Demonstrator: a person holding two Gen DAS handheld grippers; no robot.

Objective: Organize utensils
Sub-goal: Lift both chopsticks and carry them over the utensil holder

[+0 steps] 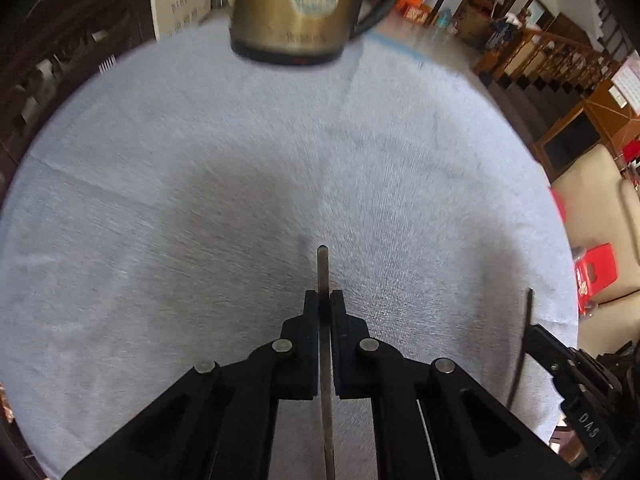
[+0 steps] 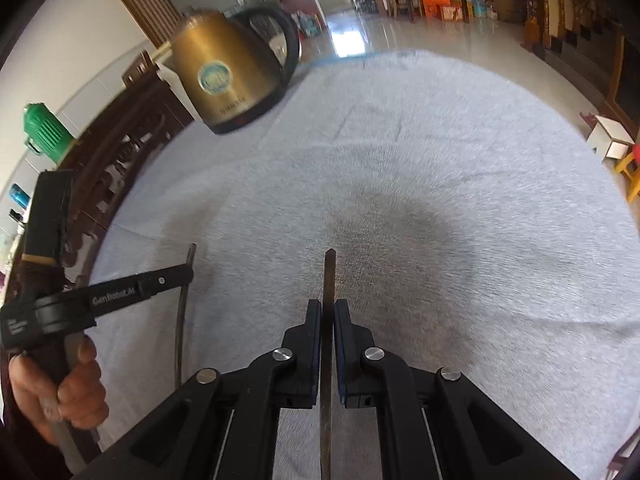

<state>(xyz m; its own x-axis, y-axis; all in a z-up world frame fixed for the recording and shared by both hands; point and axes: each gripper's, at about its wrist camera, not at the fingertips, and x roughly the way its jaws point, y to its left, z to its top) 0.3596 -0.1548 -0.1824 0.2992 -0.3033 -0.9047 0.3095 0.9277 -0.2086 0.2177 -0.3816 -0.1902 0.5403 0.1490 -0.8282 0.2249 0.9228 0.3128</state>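
Two tools, left (image 1: 325, 304) and right (image 2: 327, 312), each clamped on chopstick, tips forward; kettle (image 2: 224, 76) beyond; likely pairing sticks.

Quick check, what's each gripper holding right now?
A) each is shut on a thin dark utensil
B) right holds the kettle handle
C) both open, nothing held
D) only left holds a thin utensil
A: the left gripper clamps one thin dark utensil, and the right gripper clamps another thin utensil; the kettle stands untouched on the cloth.

Glossy tiled floor (image 2: 440, 36), wooden stair railing (image 1: 560, 52), beige sofa (image 1: 600, 216), white wall (image 2: 60, 40).
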